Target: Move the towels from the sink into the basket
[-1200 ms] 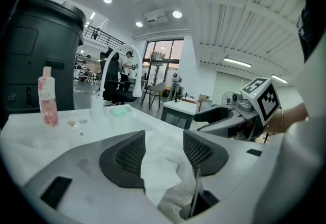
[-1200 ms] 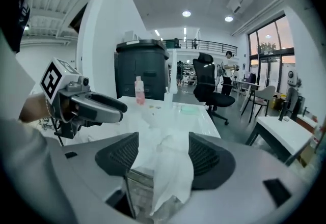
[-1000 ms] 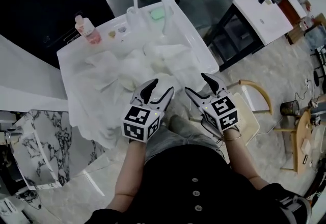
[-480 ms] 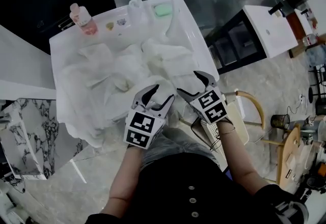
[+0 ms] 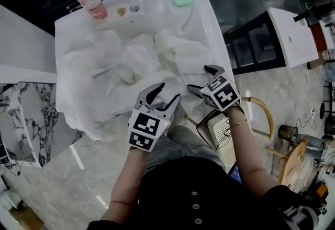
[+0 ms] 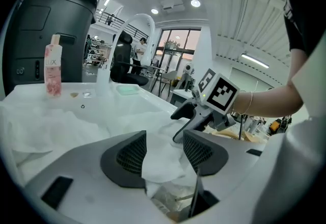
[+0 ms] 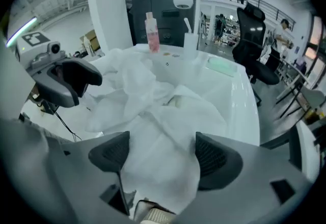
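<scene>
At the near rim of the white sink (image 5: pixel 212 35), my left gripper (image 5: pixel 167 93) hangs with its jaws apart, a fold of cloth showing between them but not pinched. My right gripper (image 5: pixel 201 78) is spread wide just beside it. Crumpled white towels (image 5: pixel 131 61) lie heaped in the sink, one spilling over its edge. The basket (image 5: pixel 213 130) sits below my right wrist.

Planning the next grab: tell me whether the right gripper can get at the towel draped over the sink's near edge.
Probably yes. The right gripper is at that towel with its jaws apart and the cloth between them; nothing blocks it, and the left gripper stands off to one side.
</scene>
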Available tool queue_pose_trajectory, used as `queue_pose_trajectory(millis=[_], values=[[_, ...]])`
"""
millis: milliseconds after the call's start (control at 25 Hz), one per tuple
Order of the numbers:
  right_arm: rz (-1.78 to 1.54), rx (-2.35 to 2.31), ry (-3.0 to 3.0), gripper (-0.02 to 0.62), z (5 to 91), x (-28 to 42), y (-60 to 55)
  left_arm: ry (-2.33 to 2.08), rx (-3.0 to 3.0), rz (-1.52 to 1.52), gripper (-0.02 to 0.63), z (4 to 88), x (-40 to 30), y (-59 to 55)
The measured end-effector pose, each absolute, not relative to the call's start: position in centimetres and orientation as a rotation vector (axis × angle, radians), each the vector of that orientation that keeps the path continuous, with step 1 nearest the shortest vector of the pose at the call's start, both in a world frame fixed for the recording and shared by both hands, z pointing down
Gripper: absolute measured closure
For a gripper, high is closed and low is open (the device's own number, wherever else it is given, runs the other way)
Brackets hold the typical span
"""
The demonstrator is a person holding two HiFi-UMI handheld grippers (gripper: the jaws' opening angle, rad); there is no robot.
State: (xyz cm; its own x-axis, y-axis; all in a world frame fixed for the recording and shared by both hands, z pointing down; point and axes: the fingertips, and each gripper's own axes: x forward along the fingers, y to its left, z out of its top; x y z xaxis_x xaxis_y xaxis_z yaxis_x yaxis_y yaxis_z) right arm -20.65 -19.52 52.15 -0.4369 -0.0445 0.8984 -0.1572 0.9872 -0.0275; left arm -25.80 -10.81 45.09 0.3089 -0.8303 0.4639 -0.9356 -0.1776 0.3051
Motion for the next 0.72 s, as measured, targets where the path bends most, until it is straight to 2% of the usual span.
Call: queue_pose_trajectory(millis=[40, 200, 280, 720], values=[[0.177, 0.135, -2.006, 0.196, 52.5, -20.7, -19.6, -1.561, 2.041, 0.26, 0.394, 45.2, -25.8, -10.8], [0.228, 0.146, -1.965, 0.329, 52.8, -20.9, -19.7, -1.559, 2.031, 0.255, 0.394, 45.4, -25.3, -10.9], [0.21, 0.155, -1.969, 0.373, 52.7, -20.9, -19.6, -1.548, 2.036, 0.258, 0.394, 45.4, -24.8, -10.9], [0.107, 0.229, -2.044, 0.489, 51.9, -21.1, -19.2, -1.52, 2.08, 0.302, 0.394, 45.3, -24.7, -10.5]])
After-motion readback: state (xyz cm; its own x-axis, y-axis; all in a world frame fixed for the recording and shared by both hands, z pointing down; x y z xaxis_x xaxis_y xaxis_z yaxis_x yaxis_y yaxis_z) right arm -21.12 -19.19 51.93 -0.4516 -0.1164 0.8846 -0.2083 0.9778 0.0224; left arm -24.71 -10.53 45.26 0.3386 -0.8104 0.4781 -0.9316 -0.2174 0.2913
